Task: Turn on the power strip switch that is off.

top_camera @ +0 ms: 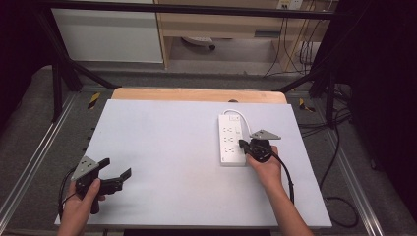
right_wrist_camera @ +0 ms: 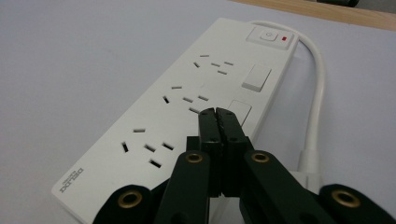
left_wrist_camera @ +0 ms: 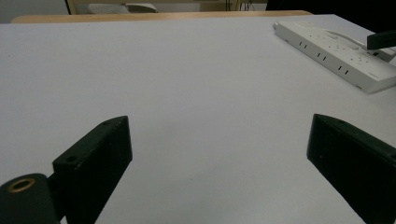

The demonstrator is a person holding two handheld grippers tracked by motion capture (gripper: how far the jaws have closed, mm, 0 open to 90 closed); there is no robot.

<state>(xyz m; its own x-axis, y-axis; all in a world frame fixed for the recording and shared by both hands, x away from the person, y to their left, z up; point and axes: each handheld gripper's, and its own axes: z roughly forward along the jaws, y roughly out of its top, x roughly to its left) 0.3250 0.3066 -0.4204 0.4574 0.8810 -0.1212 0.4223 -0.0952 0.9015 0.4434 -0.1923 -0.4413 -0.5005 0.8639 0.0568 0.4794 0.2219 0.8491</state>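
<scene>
Right gripper point(top_camera: 242, 143) has its two black jaws pressed flat together with nothing between them; in the right gripper view their tips point(right_wrist_camera: 218, 114) sit over the top face of the power strip point(right_wrist_camera: 187, 116), close to a flat white rocker switch point(right_wrist_camera: 239, 112), though whether they touch the plastic cannot be told. Left gripper point(top_camera: 118, 171) is held low over the near left part of the tabletop point(top_camera: 162, 162), its matte black jaws spread wide and bare, well apart from the strip.

Smooth, glossy white plastic makes up the power strip, a long flat bar with rounded corners, rows of slotted sockets down one side, square rockers beside them and a master switch point(right_wrist_camera: 268, 35) with a small red mark at its far end. Its long axis runs away from the person, nearly parallel to the tabletop's right edge. From the far end a thick white cable point(right_wrist_camera: 317, 98) loops round and comes back along the strip's right side.

Pale, matte and even, the tabletop lies open across its whole left and middle; a wooden strip point(top_camera: 196, 95) shows along its far edge.
</scene>
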